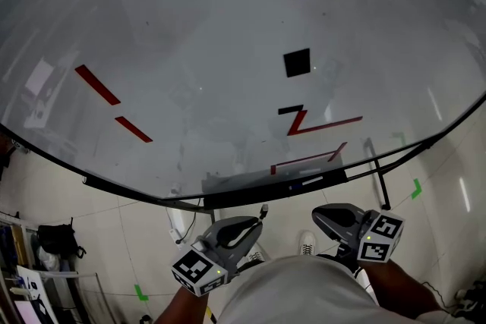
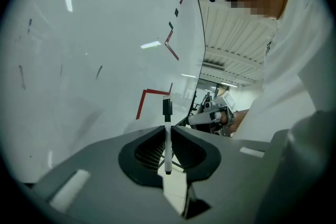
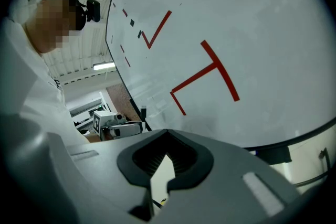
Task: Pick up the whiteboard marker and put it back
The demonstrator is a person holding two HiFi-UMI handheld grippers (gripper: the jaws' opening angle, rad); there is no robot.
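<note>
Whiteboard marker (image 2: 167, 139) in our left gripper (image 2: 168, 128) looks tiny against the whiteboard (image 1: 190, 49), which fills most of the head view and the background of both gripper views. Its pale surface carries red tape strips (image 1: 97, 85), a red right-angle outline (image 3: 202, 78) and a few black squares (image 1: 297, 62). A dark rail (image 1: 250, 196) runs along the board's lower edge. Below it lies a pale tiled floor (image 1: 448, 186) with small green tape marks (image 1: 415, 188).

Our white shirt (image 1: 296, 292) takes up the bottom middle of the head view. We hold both grippers low in front of it, just short of the rail and not touching the board. The left gripper (image 1: 257, 222) sits beside the right gripper (image 1: 317, 212), each pointing towards the board, and each with its marker cube (image 1: 380, 237) nearest to us.

In the left gripper view the jaws are pinched on the marker's white barrel. The marker stands upright between the ribbed pads, with its black cap (image 2: 167, 107) poking out above the fingertips towards the board.

In the right gripper view the right gripper (image 3: 167, 134) has its jaw tips pressed together with nothing between them. Only a thin wedge of floor shows between the pads lower down.
</note>
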